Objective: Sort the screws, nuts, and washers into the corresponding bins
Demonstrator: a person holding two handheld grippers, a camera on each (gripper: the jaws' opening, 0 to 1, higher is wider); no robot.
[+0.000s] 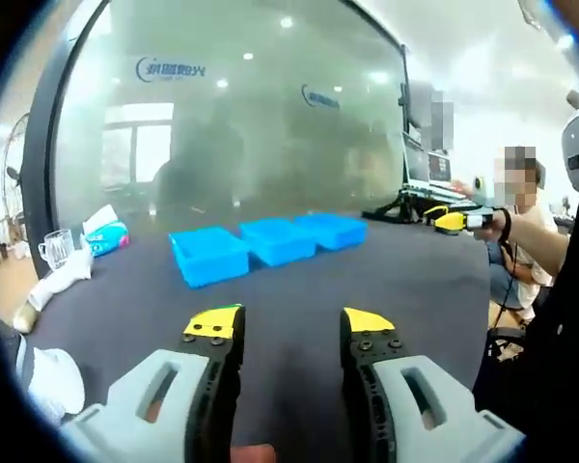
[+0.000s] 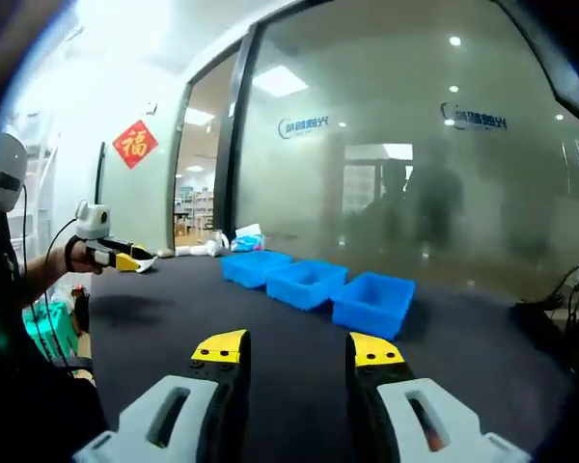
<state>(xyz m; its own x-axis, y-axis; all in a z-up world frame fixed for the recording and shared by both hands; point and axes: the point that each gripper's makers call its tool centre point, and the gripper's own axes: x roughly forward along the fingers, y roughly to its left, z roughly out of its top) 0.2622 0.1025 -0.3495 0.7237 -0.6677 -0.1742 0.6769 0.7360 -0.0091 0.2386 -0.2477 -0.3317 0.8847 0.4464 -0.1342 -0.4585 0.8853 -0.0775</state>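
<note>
The left gripper (image 1: 289, 328) hangs over the table (image 1: 367, 280) with its jaws apart and nothing between them; the grey bodies end in black fingers capped with yellow tips. The right gripper (image 2: 297, 349) is the same build and likewise spread wide and empty above the table (image 2: 174, 318). Each gripper also shows small in the other's view, held in a hand at the table's edge: the right gripper (image 1: 460, 221) with a hand (image 1: 505, 224), and the left gripper (image 2: 125, 258) with a hand (image 2: 77, 253).

The table is a dark, matte, flat top. Three bins (image 1: 267, 243) stand on it in a row, touching or nearly so: bright blue plastic, rectangular, open-topped with thin walls. In the right gripper view the bins (image 2: 318, 285) run diagonally away. What lies inside them cannot be told, and no screws, nuts or washers can be made out on the table at this size.

Behind the bins rises a frosted glass wall (image 1: 241, 125) in a dark frame, carrying pale logos and reflecting ceiling lights. Near the table's far left corner stand a clear glass mug (image 1: 56, 248) and a tissue pack (image 1: 106, 233), with white cloth (image 1: 58, 280) beside them. At the other end sit monitors (image 1: 427, 145) and cables. A red diamond sign (image 2: 134, 143) hangs on the white wall by the glass door.
</note>
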